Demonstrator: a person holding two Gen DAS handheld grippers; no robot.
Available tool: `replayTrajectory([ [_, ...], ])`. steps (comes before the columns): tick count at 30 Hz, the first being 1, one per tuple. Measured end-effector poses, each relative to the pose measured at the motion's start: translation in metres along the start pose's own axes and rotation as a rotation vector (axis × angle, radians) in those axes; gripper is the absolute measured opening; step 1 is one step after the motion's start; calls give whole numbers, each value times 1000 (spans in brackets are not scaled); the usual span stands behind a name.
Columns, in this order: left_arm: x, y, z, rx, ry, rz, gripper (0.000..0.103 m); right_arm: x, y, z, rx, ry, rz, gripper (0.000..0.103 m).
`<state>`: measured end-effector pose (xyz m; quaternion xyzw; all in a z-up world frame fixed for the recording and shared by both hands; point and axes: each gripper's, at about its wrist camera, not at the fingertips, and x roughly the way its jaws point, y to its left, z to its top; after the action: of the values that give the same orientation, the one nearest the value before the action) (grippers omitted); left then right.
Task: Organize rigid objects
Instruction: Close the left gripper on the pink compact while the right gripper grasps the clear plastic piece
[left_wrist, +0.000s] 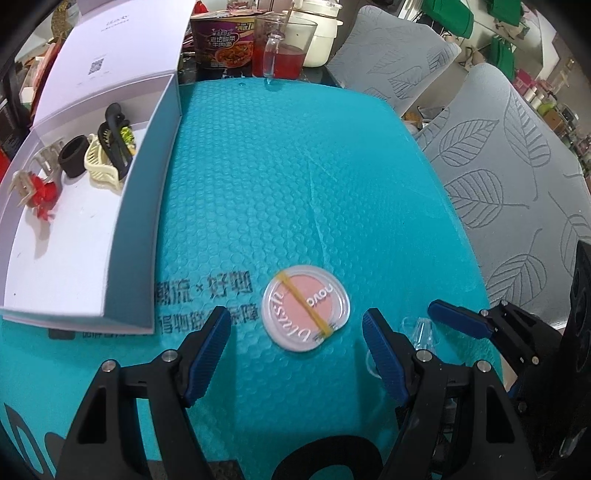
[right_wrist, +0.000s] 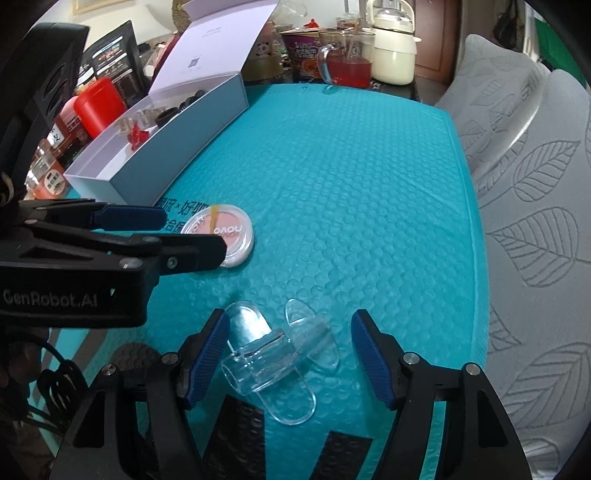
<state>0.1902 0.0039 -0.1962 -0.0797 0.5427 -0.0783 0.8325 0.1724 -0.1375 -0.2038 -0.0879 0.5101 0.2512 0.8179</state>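
Observation:
A round pink blush compact with a yellow rubber band across its clear lid lies on the teal bubble mat. My left gripper stands open, with the compact just beyond its fingertips and untouched. A clear plastic hair clip lies between the pads of my right gripper. That gripper is open, its left pad close to the clip and its right pad well apart. In the right wrist view the left gripper hovers over the compact. The clip shows faintly in the left wrist view.
An open white box at the left holds a black claw clip, a cream clip, a black ring and a red piece. A noodle cup, a glass of red liquid and a white pot stand behind the mat. Grey leaf-patterned cushions border the right.

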Motion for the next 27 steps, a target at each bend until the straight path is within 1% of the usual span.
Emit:
replayTrajectory([
  [1, 2, -1, 2, 3, 6, -21, 74, -1, -1, -1, 2, -2, -17, 54],
  [3, 6, -5, 5, 17, 14, -36, 74, -3, -6, -2, 14, -8, -40, 48],
  [6, 11, -10, 6, 35, 23, -40, 74, -4, -10, -3, 24, -8, -33, 48],
  [10, 20, -14, 8, 47, 30, -10, 74, -5, -16, -3, 37, -8, -59, 48],
  [13, 23, -17, 10, 51, 17, 0, 74, -7, -25, -6, 70, -12, -68, 48],
  [16, 27, -22, 11, 74, 13, 35, 74, -9, -30, -8, 95, -15, -70, 49],
  [17, 30, -26, 14, 88, 14, 52, 74, -9, -31, -9, 98, -14, -75, 50],
  [19, 33, -30, 16, 105, 15, 73, 74, -9, -32, -10, 96, -9, -88, 67],
  [23, 32, -27, 17, 75, 13, 58, 74, -11, -31, -14, 110, -16, -78, 73],
  [27, 30, -22, 14, 67, 11, 80, 74, -12, -28, -18, 109, -27, -85, 80],
])
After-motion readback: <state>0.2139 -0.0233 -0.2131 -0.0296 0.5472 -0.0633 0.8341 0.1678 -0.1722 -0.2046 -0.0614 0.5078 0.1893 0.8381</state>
